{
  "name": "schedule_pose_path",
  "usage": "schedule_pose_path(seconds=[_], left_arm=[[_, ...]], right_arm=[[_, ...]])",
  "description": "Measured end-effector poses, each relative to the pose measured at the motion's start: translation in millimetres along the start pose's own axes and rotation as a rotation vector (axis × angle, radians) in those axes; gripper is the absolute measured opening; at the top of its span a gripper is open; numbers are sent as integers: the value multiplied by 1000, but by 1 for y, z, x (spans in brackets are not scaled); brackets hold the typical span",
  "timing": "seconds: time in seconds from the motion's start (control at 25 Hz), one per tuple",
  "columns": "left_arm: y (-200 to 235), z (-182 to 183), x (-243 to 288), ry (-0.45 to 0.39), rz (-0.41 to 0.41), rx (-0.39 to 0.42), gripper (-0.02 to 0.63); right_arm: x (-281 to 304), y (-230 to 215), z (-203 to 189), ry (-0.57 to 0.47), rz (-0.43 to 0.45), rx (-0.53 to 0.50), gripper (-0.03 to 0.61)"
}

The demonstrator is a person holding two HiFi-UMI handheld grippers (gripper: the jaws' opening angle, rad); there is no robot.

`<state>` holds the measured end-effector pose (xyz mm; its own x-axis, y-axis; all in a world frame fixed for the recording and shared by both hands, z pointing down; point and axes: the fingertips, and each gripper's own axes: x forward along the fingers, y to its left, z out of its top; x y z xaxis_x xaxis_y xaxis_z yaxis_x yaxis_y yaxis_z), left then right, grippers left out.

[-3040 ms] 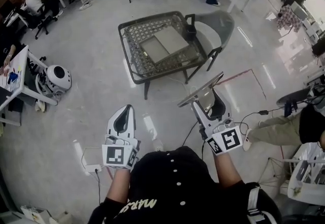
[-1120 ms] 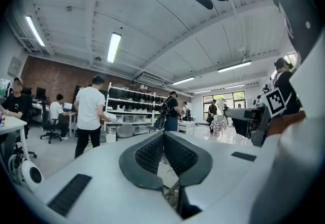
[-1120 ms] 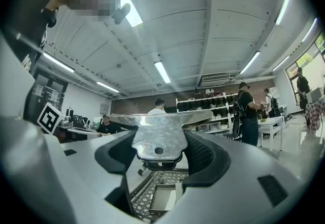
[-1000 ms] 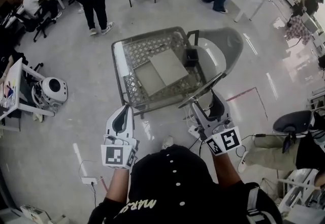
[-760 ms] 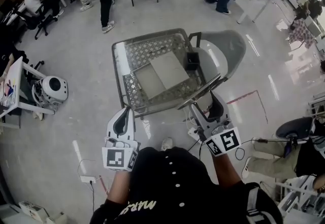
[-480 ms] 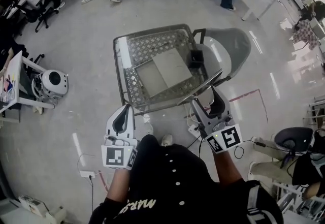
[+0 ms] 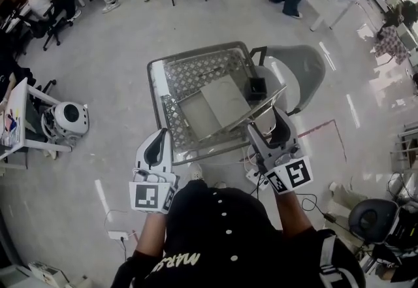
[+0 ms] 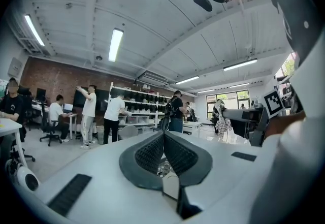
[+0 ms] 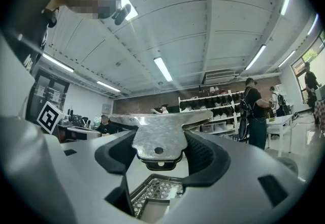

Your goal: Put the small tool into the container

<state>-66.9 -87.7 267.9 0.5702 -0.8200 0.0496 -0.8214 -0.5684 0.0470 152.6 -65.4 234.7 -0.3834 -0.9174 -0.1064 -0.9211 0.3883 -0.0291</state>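
Note:
My right gripper is shut on the small tool, a long flat metal blade that reaches out over the near right corner of the table. In the right gripper view the tool sits clamped across the right gripper. The container, a small black open box, stands on the right side of the glass-topped wicker table, just beyond the tool's tip. My left gripper hovers at the table's near edge. The left gripper is shut with nothing in it.
Two grey slabs lie in the middle of the table. A grey chair stands against its right side. Cables and a power strip lie on the floor by my feet. A white round robot sits left; people stand farther off.
The table has come nearer and lower in the head view as the person walked up to it. Both grippers keep their pose, the right still gripping the tool.

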Motion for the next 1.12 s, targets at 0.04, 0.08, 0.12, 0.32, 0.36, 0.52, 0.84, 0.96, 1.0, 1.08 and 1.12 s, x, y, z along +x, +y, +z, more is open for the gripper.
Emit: schedule_pose_path(seconds=[0.04,0.08,0.12,0.32,0.36,0.52,0.84,0.96,1.0,1.08,1.12], left_arm=[[5,1,4,-3,-5,2,26],[9,2,7,-5,-10,4,26],[12,3,11,-7,-14,5,26],[35,4,24,-8,-23,-1,26],[39,3,25,-7,-24,-3,26],[56,0,29,3,-30,-10,26],[64,-9,43,27,-28,-32,26],[61,-12,51,31,-9,-35,26],[60,-12,53,32,0,-39,26],[58,-11,57,30,12,-48,26],[56,-11,57,27,13,-52,26]], right_arm=[[6,0,1,-3,-1,-4,301],[11,1,2,-5,-2,-7,301],[17,1,2,-7,-3,-9,301],[42,4,0,-8,-9,-14,301],[47,5,-1,-7,-12,-15,301],[62,10,-4,-3,-18,-16,301],[76,6,-15,37,5,-21,301],[80,-3,-17,37,32,-17,301],[81,-6,-18,41,43,-14,301],[84,-12,-19,51,66,-18,301],[86,-14,-21,57,77,-24,301]])
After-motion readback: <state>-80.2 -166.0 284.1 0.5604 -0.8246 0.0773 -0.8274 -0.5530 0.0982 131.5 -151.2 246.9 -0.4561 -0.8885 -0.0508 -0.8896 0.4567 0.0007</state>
